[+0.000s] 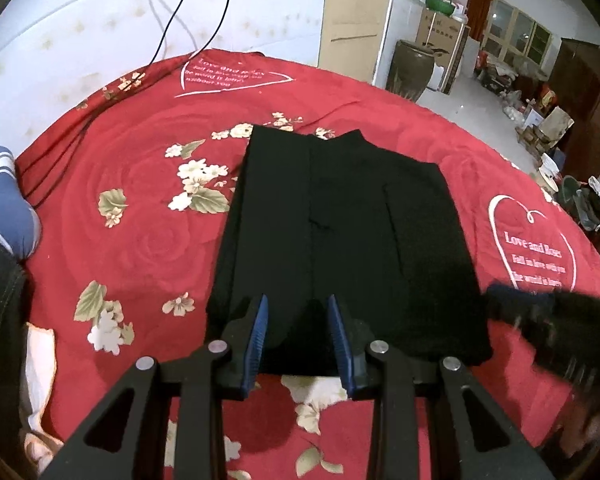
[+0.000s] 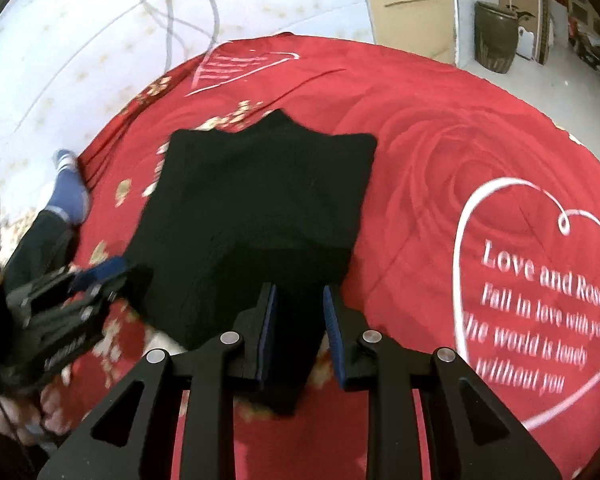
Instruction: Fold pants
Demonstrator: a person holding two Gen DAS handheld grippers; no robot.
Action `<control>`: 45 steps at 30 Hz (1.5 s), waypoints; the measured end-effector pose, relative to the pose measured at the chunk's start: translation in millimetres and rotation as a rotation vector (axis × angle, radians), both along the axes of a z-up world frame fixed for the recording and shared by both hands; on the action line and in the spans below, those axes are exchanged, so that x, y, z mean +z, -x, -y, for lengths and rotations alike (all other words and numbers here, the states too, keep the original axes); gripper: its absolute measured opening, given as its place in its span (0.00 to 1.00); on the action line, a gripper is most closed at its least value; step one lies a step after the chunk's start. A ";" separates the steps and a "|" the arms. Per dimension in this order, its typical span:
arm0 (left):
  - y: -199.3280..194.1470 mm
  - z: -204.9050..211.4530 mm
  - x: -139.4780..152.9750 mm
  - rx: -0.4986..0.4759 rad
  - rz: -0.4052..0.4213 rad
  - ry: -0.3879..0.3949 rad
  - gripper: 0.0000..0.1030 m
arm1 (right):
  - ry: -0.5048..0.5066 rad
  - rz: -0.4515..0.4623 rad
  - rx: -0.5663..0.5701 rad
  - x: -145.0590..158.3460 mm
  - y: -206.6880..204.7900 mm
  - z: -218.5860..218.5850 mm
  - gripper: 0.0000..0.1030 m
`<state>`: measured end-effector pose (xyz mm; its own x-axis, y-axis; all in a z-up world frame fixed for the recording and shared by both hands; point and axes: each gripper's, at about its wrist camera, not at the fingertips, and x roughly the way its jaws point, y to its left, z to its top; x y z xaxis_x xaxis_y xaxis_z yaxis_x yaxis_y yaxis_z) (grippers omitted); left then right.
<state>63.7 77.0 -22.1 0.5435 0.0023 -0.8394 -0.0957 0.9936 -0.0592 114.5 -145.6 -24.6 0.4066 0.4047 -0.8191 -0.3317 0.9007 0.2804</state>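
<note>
One pair of black pants (image 1: 340, 240), matte and soft, lies folded into a rough rectangle with a stepped far edge, in the middle of a red bedspread (image 1: 140, 240). The bedspread is smooth cloth printed with large roses, cream blossoms with green leaves, and white heart outlines enclosing white lettering; its weave shows a few long creases beyond the pants. The left gripper (image 1: 296, 336), black metal arms with ribbed blue pads, sits over the near edge of the pants with its jaws spread and nothing pinched between them. The right gripper (image 2: 300, 328), same build, has its jaws part-way apart, with a dark flap of the pants running between the pads; whether the pads press on the cloth cannot be told. Left of the pants, at the bedspread's edge, a foot in a blue sock with white stripes (image 1: 8, 200). Beyond the pants, thin dark cables (image 1: 188, 12) trail onto the bedspread across a pale wall. Farther right of the pants, a dark glazed jar (image 1: 412, 68) and cardboard boxes (image 1: 440, 32) on a pale floor.
</note>
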 end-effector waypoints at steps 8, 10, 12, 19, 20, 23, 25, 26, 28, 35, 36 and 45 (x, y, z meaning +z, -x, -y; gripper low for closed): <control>16.5 16.6 -13.3 -0.036 -0.072 -0.016 0.33 | 0.080 -0.038 0.014 -4.3 29.3 -8.4 0.24; 22.2 18.8 -9.7 -0.035 -0.065 -0.026 0.33 | 0.094 -0.027 0.021 0.8 34.5 -7.6 0.24; 28.7 19.9 -2.0 -0.033 -0.049 -0.018 0.33 | 0.087 -0.023 0.019 6.7 41.7 -5.6 0.24; 56.5 24.0 24.0 -0.021 0.011 -0.026 0.34 | 0.053 0.006 0.007 22.1 72.6 -1.7 0.37; 60.3 24.7 26.3 -0.019 0.016 -0.029 0.34 | 0.049 0.011 0.006 23.6 77.6 -1.6 0.46; 70.6 26.6 30.6 -0.015 0.030 -0.038 0.37 | 0.055 0.043 0.012 28.2 90.4 -3.4 0.48; 74.5 27.4 30.5 -0.016 0.036 -0.040 0.38 | 0.067 0.058 0.016 28.7 94.8 -5.3 0.48; 74.9 27.2 29.5 -0.018 0.035 -0.039 0.38 | 0.070 0.060 0.018 28.1 95.6 -6.4 0.48; 74.8 26.7 27.1 -0.015 0.032 -0.036 0.39 | 0.067 0.057 0.018 26.6 95.0 -7.0 0.48; 67.7 25.8 17.8 -0.003 0.023 -0.043 0.39 | 0.083 0.057 0.018 16.8 87.8 -11.9 0.48; 66.9 25.8 16.4 -0.003 0.020 -0.044 0.39 | 0.084 0.057 0.017 15.4 87.0 -12.6 0.48; 47.9 21.9 7.4 0.009 0.009 -0.042 0.39 | 0.064 0.052 0.000 7.7 67.2 -12.5 0.48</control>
<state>15.9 55.1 -14.7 0.5508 0.0429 -0.8335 -0.1047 0.9943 -0.0180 47.3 -133.1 -16.9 0.4494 0.3527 -0.8208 -0.3449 0.9160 0.2048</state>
